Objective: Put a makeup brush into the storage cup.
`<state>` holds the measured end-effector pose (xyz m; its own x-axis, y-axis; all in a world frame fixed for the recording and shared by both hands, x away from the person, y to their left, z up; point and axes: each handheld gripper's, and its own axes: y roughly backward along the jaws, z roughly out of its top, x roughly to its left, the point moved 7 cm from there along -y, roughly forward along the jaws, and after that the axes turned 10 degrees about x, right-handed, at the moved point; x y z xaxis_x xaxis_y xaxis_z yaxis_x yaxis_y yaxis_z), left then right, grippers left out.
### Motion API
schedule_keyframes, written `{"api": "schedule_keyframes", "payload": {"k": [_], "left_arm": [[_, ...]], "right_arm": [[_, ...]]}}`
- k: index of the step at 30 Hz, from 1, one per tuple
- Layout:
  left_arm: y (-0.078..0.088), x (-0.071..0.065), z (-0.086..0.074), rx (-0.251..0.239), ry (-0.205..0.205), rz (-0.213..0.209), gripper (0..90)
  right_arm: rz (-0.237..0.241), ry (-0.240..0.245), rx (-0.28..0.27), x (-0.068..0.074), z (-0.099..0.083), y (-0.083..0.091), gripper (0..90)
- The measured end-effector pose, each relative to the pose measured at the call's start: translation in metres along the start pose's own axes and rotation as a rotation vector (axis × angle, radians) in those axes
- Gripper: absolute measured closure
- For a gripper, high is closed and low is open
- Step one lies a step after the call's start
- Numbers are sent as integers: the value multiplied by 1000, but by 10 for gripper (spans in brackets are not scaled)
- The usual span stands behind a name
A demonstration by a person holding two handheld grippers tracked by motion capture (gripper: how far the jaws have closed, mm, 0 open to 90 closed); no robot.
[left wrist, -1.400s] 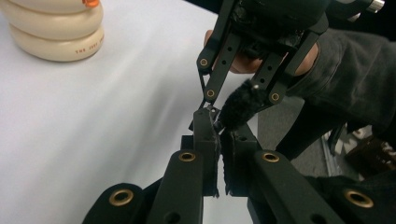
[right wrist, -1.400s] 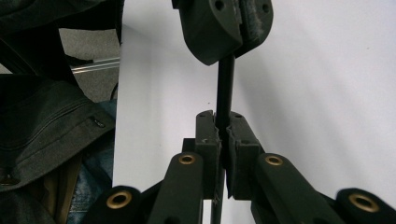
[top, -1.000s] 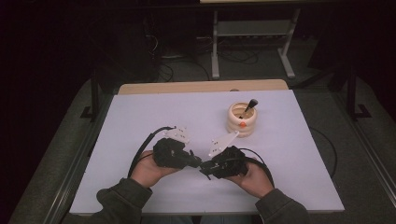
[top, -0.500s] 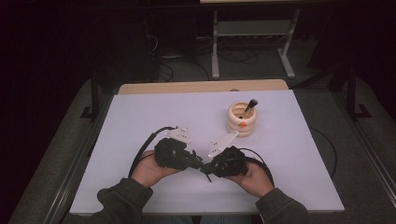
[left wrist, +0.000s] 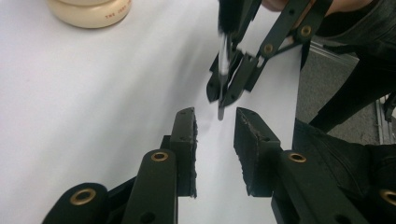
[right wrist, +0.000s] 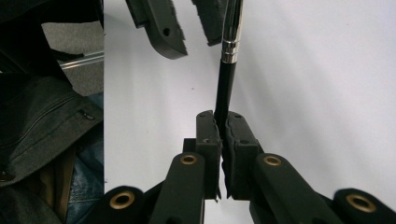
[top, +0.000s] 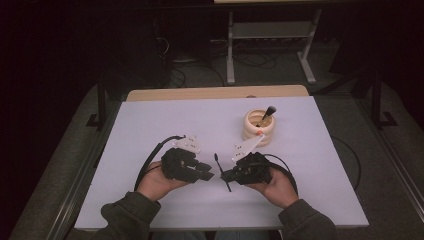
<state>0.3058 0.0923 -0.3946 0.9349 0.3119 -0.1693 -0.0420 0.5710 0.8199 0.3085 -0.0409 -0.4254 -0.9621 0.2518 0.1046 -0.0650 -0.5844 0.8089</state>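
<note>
A slim black brush (top: pixel 220 171) with a silver ferrule (right wrist: pixel 231 50) is clamped by its handle in my right gripper (top: pixel 226 176), which is shut on it (right wrist: pixel 221 122). The brush (left wrist: pixel 223 63) stands crosswise between the two grippers near the table's front middle. My left gripper (top: pixel 208 175) faces it from the left, jaws open (left wrist: pixel 215 123), with the brush's tip just beyond the gap. In the right gripper view the left gripper's fingers (right wrist: pixel 161 25) sit beside the brush's far end without closing on it.
A cream ringed holder (top: pixel 259 126) with another dark brush (top: pixel 269 112) in it stands behind the right gripper; its base (left wrist: pixel 88 10) appears in the left gripper view. A white sheet (top: pixel 150 125) covers the table. Cables loop beside both hands.
The two grippers, close together before, have drawn slightly apart. The brush now shows in the gap between them, held by the right gripper.
</note>
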Motion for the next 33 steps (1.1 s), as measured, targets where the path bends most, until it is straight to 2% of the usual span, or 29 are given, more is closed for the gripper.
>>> {"api": "schedule_keyframes", "payload": {"k": [4, 9, 15, 18, 21, 24, 28, 30, 33], "left_arm": [[1, 2, -3, -1, 8, 10, 679], [2, 5, -5, -5, 18, 15, 671], [1, 8, -8, -1, 21, 24, 661], [1, 8, -9, -3, 35, 22, 659], [2, 10, -10, 0, 23, 31, 655], [2, 10, -11, -6, 29, 34, 652], [2, 10, -12, -5, 41, 36, 646], [3, 12, -13, -2, 26, 45, 641], [3, 12, -14, -4, 31, 50, 630]], "right_arm": [[11, -35, -12, -2, -1, 4, 847], [0, -39, -18, -9, -2, 9, 847], [11, -70, -30, -14, -5, 12, 847], [9, -75, -40, -17, -6, 14, 847], [9, -78, -34, -20, -7, 16, 847], [0, -81, -33, -23, -7, 19, 847], [-5, -92, -39, -26, -6, 26, 847], [-14, -89, -45, -30, -6, 31, 848], [-26, -92, -47, -34, -5, 37, 847]]}}
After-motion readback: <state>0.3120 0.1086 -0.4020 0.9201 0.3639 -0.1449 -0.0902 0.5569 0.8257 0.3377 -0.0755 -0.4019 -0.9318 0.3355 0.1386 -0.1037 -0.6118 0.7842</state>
